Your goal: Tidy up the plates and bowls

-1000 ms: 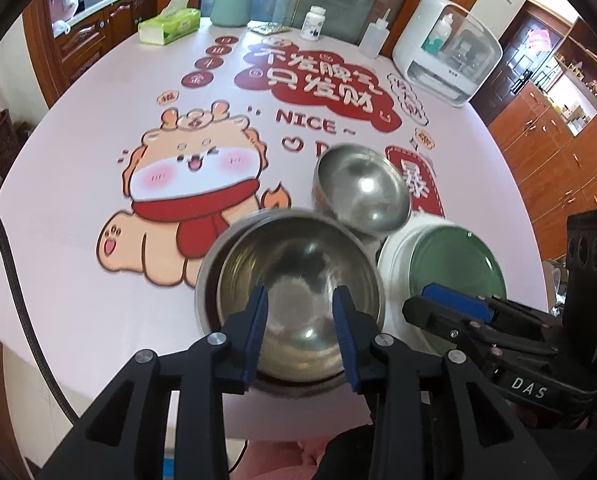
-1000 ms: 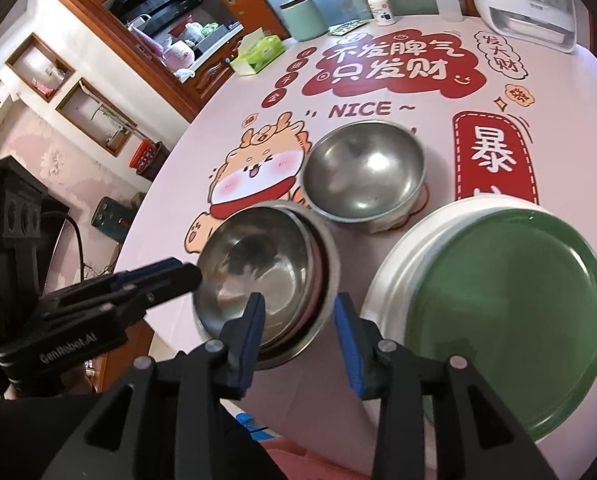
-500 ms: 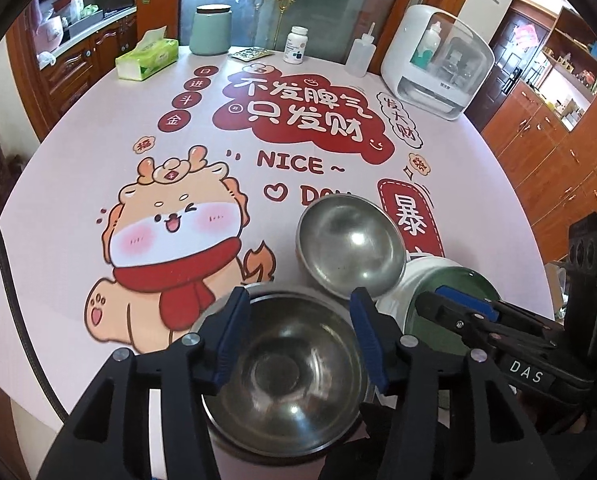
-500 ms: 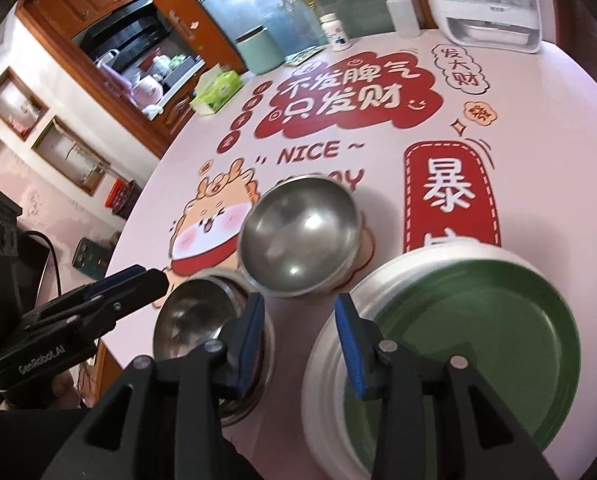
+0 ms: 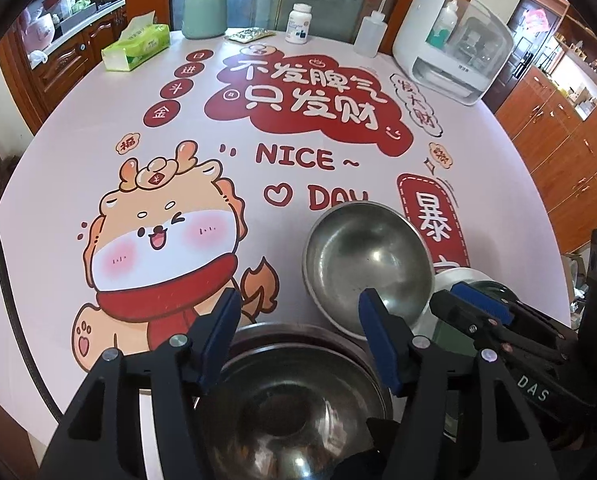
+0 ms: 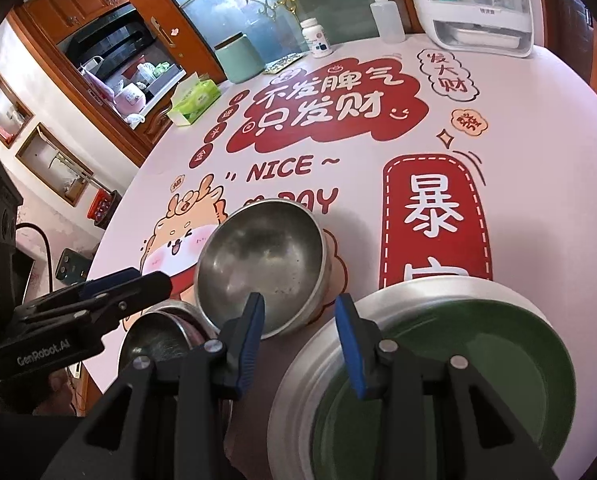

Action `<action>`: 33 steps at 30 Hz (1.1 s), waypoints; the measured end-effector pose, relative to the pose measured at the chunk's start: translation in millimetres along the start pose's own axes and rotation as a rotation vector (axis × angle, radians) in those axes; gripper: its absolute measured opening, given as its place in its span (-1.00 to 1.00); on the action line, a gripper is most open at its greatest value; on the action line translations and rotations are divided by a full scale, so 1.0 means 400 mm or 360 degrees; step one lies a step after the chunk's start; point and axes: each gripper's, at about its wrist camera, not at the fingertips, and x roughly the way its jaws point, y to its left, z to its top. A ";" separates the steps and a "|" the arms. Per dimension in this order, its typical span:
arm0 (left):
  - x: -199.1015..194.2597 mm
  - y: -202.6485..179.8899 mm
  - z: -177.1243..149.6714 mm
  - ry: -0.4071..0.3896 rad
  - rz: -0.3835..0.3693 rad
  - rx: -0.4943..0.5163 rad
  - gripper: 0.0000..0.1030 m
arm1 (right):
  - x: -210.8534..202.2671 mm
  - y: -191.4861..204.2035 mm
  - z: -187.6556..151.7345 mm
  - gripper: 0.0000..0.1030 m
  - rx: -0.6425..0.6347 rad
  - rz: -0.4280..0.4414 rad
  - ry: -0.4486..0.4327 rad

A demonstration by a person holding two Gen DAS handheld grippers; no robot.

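Two nested steel bowls [image 5: 294, 408] sit at the near table edge, right under my left gripper [image 5: 300, 320]. Its jaws are opening and nothing is between them. A single steel bowl [image 5: 368, 264] stands just beyond, to the right. In the right wrist view that single bowl [image 6: 262, 260] is ahead of my right gripper [image 6: 298, 312], which is open and holds nothing. Right of it a green plate [image 6: 458, 380] lies on a white plate [image 6: 418, 292]. The nested bowls [image 6: 158, 332] are at lower left, below the left gripper [image 6: 138, 280].
The round table carries a printed cartoon cloth [image 5: 162, 240]. Along its far edge stand a tissue box [image 5: 136, 46], a green canister [image 5: 204, 10], a pill bottle [image 5: 299, 24], a squeeze bottle [image 5: 370, 36] and a white appliance [image 5: 454, 40]. Wooden cabinets surround the table.
My left jaws have widened. The bowls and plates have slid lower in both views, and more of the far table shows. The bowls themselves have not shifted on the table.
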 end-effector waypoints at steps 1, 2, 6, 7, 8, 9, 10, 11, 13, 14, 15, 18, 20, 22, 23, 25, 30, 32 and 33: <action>0.008 -0.001 0.004 0.0007 0.0002 -0.0002 0.17 | 0.004 -0.001 0.001 -0.28 -0.0003 0.0002 0.0005; 0.016 -0.002 0.008 0.0014 0.0005 -0.0001 0.17 | 0.010 -0.002 0.002 -0.28 -0.0010 0.0005 0.0010; 0.048 -0.003 0.025 0.0051 0.0018 -0.0006 0.17 | 0.027 -0.006 0.005 -0.28 -0.0015 0.0016 0.0036; 0.056 -0.004 0.029 0.0057 0.0022 -0.0007 0.17 | 0.029 -0.007 0.005 -0.28 -0.0015 0.0019 0.0041; 0.062 -0.005 0.032 0.0063 0.0029 -0.0006 0.17 | 0.033 -0.008 0.006 -0.28 -0.0014 0.0022 0.0046; 0.069 -0.006 0.036 0.0073 0.0034 -0.0004 0.17 | 0.035 -0.009 0.006 -0.28 -0.0012 0.0024 0.0049; 0.076 -0.007 0.040 0.0081 0.0035 -0.0003 0.17 | 0.038 -0.011 0.006 -0.29 -0.0011 0.0028 0.0052; 0.082 -0.009 0.043 0.0089 0.0037 -0.0002 0.17 | 0.039 -0.013 0.007 -0.29 -0.0010 0.0033 0.0054; 0.095 -0.012 0.046 0.0110 0.0042 0.0006 0.15 | 0.044 -0.016 0.007 -0.35 -0.0007 0.0037 0.0060; 0.100 -0.013 0.047 0.0120 0.0047 0.0009 0.07 | 0.046 -0.017 0.007 -0.41 -0.0004 0.0042 0.0066; 0.106 -0.014 0.047 0.0131 0.0051 0.0010 0.01 | 0.049 -0.019 0.007 -0.43 -0.0001 0.0045 0.0072; 0.118 -0.015 0.048 0.0151 0.0040 0.0004 -0.15 | 0.054 -0.023 0.006 -0.54 0.0006 0.0068 0.0080; 0.122 -0.018 0.048 0.0157 0.0043 0.0010 -0.19 | 0.055 -0.022 0.006 -0.56 0.0002 0.0078 0.0078; 0.126 -0.021 0.048 0.0159 0.0046 0.0017 -0.36 | 0.056 -0.022 0.006 -0.60 -0.0002 0.0088 0.0080; 0.128 -0.022 0.049 0.0166 0.0042 0.0018 -0.47 | 0.056 -0.022 0.007 -0.60 -0.0004 0.0089 0.0079; 0.133 -0.024 0.049 0.0176 0.0036 0.0024 -0.58 | 0.056 -0.024 0.007 -0.60 -0.0003 0.0094 0.0078; 0.137 -0.030 0.047 0.0170 0.0023 0.0041 -0.76 | 0.056 -0.023 0.007 -0.61 0.0003 0.0102 0.0076; 0.137 -0.032 0.047 0.0168 0.0033 0.0056 -0.77 | 0.055 -0.023 0.007 -0.61 0.0004 0.0104 0.0076; 0.137 -0.033 0.046 0.0167 0.0038 0.0064 -0.78 | 0.056 -0.023 0.007 -0.61 0.0005 0.0102 0.0077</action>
